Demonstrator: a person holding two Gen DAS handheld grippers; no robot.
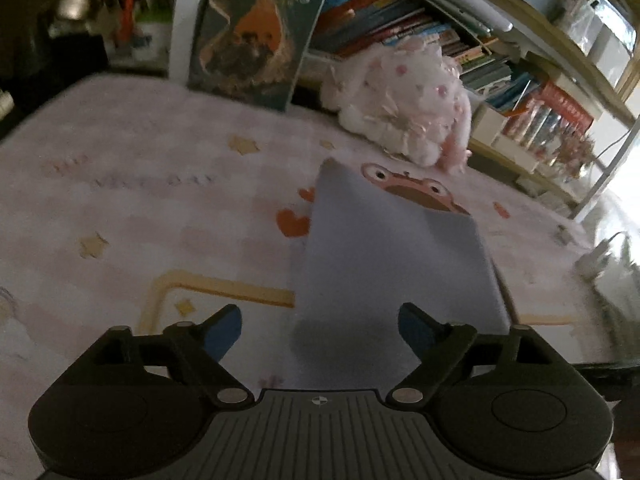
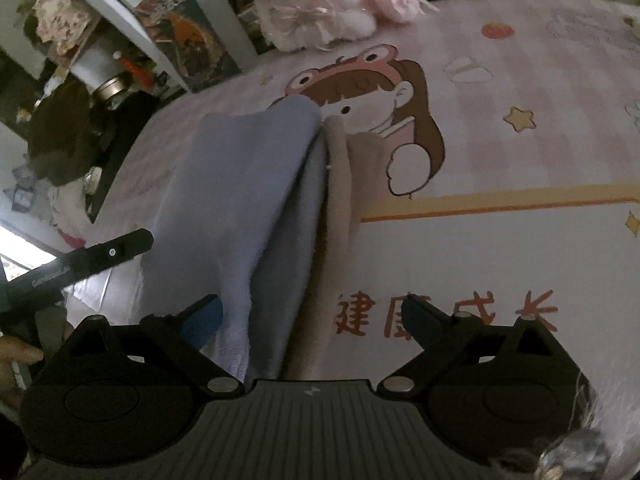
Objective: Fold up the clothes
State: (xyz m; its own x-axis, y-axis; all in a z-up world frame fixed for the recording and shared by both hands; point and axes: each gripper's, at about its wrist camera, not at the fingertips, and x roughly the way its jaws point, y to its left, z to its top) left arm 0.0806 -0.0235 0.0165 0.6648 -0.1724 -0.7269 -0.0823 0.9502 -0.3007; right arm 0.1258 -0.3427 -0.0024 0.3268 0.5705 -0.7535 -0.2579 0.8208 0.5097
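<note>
While both grippers (image 1: 320, 330) (image 2: 312, 320) gape wide, empty, over blue cloth (image 2: 240, 184), plush toy (image 1: 404, 108) sits beyond.

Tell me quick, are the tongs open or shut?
Left tongs: open, above the blue cloth, holding nothing.
Right tongs: open, holding nothing.

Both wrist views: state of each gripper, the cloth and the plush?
Left gripper: jaws open, holding nothing.
Right gripper: jaws open, holding nothing.
Blue cloth: folded, flap raised along the crease.
Plush toy: lying by the bookshelf.
</note>
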